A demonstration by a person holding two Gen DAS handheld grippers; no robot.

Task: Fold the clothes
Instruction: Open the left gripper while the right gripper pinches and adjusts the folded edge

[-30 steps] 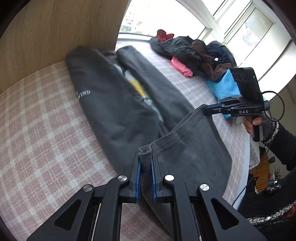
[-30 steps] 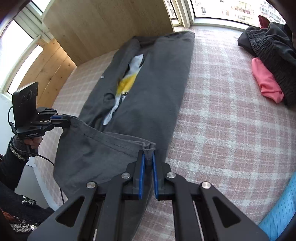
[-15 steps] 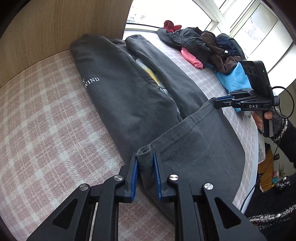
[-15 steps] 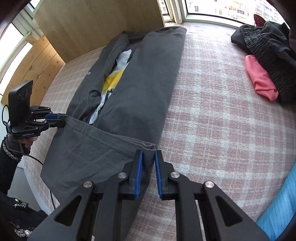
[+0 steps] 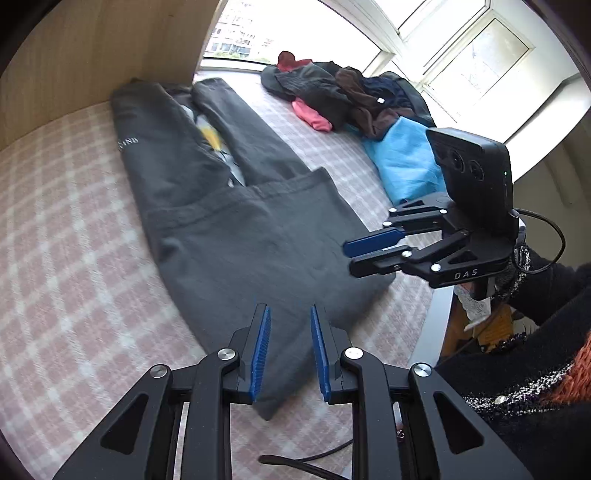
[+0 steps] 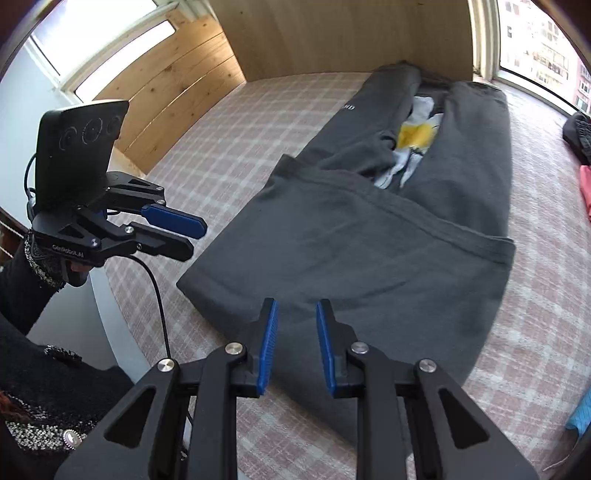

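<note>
A dark grey sweatshirt (image 5: 240,240) lies flat on the pink checked bed cover, sleeves folded in along its length. Its lower part is folded up over the body, the hem (image 6: 424,218) running across it. A yellow and white print (image 6: 415,134) shows between the sleeves. My left gripper (image 5: 289,310) is open just above the near fold, holding nothing. My right gripper (image 6: 297,302) is also open and empty over the near fold. Each appears in the other's view, the right gripper (image 5: 349,256) and the left gripper (image 6: 197,240), both off the cloth.
A pile of dark clothes (image 5: 351,96) with a pink piece (image 5: 312,116) and a light blue cloth (image 5: 402,162) lies at the far right by the windows. A wooden wall (image 6: 332,33) backs the bed. The bed's edge (image 6: 110,317) is near the person's dark sleeves.
Both grippers let go of the hem corners and opened. The lifted lower part now lies flat over the body. Both grippers drew back toward the near fold.
</note>
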